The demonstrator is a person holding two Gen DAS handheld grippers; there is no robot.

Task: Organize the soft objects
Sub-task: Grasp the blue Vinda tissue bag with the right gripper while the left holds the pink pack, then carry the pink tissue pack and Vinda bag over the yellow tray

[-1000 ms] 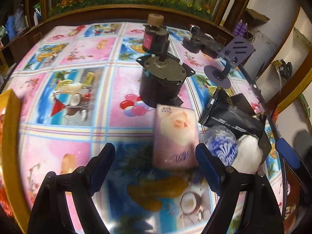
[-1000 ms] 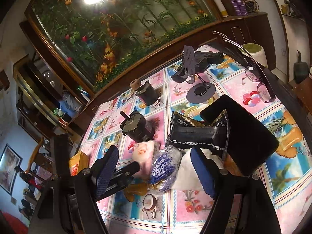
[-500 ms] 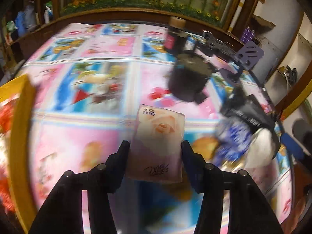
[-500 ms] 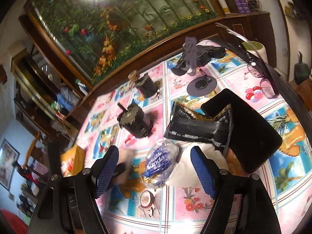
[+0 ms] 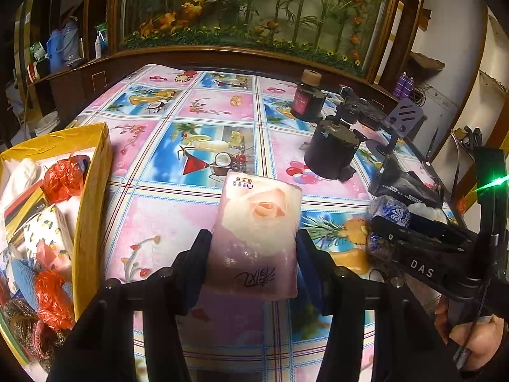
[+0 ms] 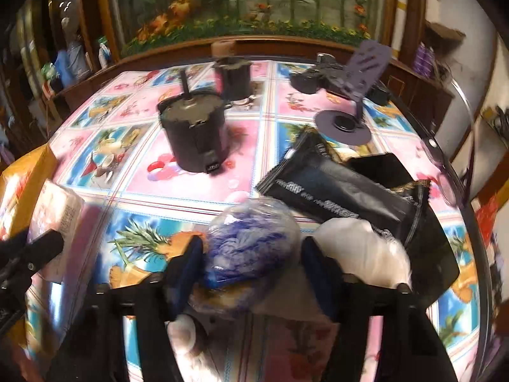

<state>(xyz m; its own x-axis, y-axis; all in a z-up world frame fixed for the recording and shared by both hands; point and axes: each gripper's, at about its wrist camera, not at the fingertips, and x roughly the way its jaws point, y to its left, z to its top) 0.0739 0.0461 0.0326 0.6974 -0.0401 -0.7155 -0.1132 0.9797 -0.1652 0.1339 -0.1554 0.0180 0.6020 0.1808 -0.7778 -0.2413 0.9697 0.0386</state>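
A desk (image 5: 222,111) under a bright fruit-print cloth carries a mixed heap, and both hands are sorting the soft things out of it. Off to the left claw's left stands the yellow box (image 5: 94,191), already part-filled with red plastic bags and cloth items, so it appears to be the collecting place. Ahead of both claws sit two dark motor housings (image 6: 194,137), hard goods left where they are. The left claw (image 5: 253,248) is clamped on the pink tissue pack (image 5: 257,222), squeezed at its sides and carried clear of the cloth, probably bound for the box. The right claw (image 6: 251,254) has just been closing and now pinches the blue-and-white bundle (image 6: 251,238) in clear wrap between its pads; blur leaves the firmness of that hold uncertain. Just right of that claw lie a white soft lump (image 6: 362,248) and a black foil pouch (image 6: 337,194), touching the bundle's pile and still waiting.
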